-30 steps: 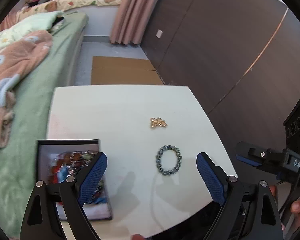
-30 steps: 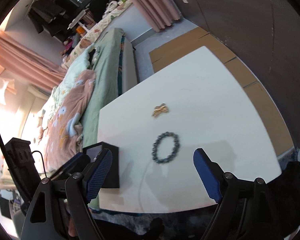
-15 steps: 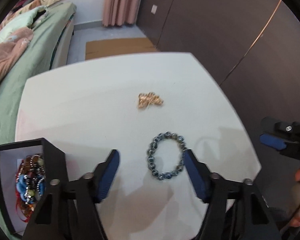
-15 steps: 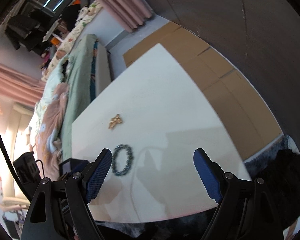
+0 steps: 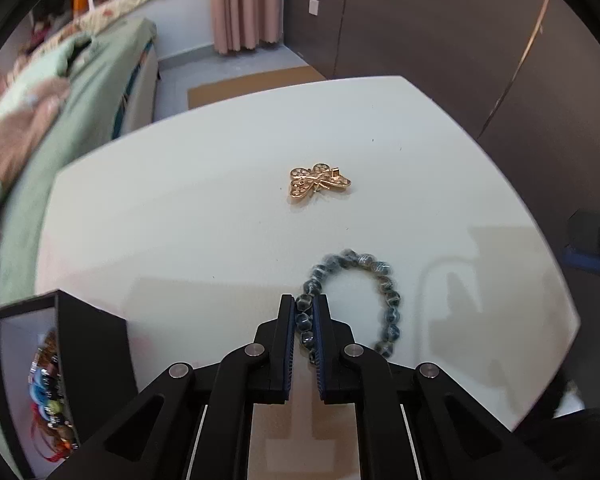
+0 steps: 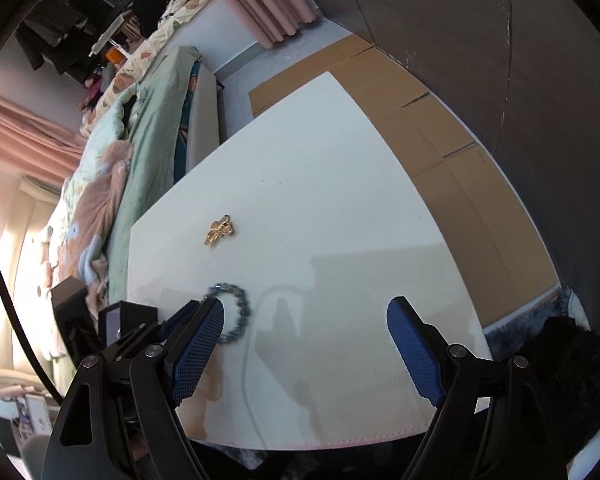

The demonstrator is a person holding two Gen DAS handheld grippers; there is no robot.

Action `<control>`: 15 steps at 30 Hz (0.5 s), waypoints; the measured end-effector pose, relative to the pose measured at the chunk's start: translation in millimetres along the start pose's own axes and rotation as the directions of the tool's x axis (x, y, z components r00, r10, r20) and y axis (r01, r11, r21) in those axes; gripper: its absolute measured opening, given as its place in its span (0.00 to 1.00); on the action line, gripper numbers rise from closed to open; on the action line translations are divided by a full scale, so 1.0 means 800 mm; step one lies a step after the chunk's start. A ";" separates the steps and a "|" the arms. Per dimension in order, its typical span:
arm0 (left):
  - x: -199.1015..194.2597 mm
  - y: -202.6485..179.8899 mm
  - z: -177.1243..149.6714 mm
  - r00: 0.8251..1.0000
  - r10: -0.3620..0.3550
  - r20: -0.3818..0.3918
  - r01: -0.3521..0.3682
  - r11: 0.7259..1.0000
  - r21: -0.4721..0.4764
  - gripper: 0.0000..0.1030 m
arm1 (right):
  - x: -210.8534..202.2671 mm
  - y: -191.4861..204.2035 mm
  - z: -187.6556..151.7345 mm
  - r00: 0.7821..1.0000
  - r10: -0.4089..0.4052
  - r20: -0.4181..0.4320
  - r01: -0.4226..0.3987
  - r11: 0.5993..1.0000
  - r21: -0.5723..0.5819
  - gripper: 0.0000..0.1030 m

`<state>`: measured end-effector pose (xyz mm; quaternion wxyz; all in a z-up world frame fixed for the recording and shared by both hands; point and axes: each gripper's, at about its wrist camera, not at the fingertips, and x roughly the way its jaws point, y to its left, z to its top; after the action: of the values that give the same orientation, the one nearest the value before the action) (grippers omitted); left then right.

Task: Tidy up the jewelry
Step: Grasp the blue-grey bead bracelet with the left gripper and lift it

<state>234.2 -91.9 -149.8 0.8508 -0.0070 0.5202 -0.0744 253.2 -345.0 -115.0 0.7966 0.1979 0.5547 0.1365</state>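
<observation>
Closing my left tool [image 5: 303,322] on the near-left arc of the blue-grey beaded bracelet [image 5: 384,276], I have its ridged blue pads down on the white counter [image 5: 204,208] with a few beads caught between them; the jaws are nearly together and pressing in on the strand. The rest of the loop lies flat on the counter, curving away to the right of the tool.

Beyond the bracelet, towards the middle of the counter and well apart from it, sits the gold filigree butterfly brooch [image 5: 319,181], lying flat and untouched.

At the near left corner of the counter stands the open black jewellery box [image 5: 96,344] with a pale lining; inside it I can make out a tangle of coloured beaded pieces [image 5: 50,396], blue, orange and green among them, though not one by one.

My right tool [image 6: 305,343] hangs over the near right part of the counter with its jaws spread wide and nothing between them. From its camera the bracelet shows just beside its left pad [image 6: 198,354], partly hidden behind it.

A bed with green and pink covers [image 5: 52,112] runs along the counter's left side.
</observation>
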 end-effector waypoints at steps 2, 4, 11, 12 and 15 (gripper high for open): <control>-0.007 0.003 0.000 1.000 -0.008 0.023 0.008 1.000 0.001 0.09 | 0.003 0.001 0.000 1.000 -0.005 -0.002 0.005 1.000 0.001 0.82; -0.018 0.008 0.000 0.998 -0.040 0.048 0.040 0.999 -0.007 0.09 | 0.005 0.003 0.000 1.000 -0.011 -0.004 0.011 1.000 -0.002 0.82; -0.054 0.028 0.006 0.983 -0.116 0.141 0.123 0.992 -0.041 0.08 | 0.011 0.016 -0.002 1.000 -0.026 0.007 0.026 1.000 -0.005 0.82; -0.057 0.030 0.008 0.981 -0.122 0.152 0.129 0.991 -0.043 0.08 | 0.012 0.019 -0.001 1.000 -0.028 0.014 0.028 1.000 -0.008 0.82; -0.073 0.043 0.016 0.972 -0.145 0.183 0.159 0.985 -0.062 0.08 | 0.016 0.027 0.000 0.999 -0.038 0.026 0.038 0.999 -0.018 0.82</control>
<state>223.3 -50.8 -95.5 0.8848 -0.0862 0.4423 -0.1186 257.8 -320.2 -115.7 0.8079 0.1817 0.5468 0.1237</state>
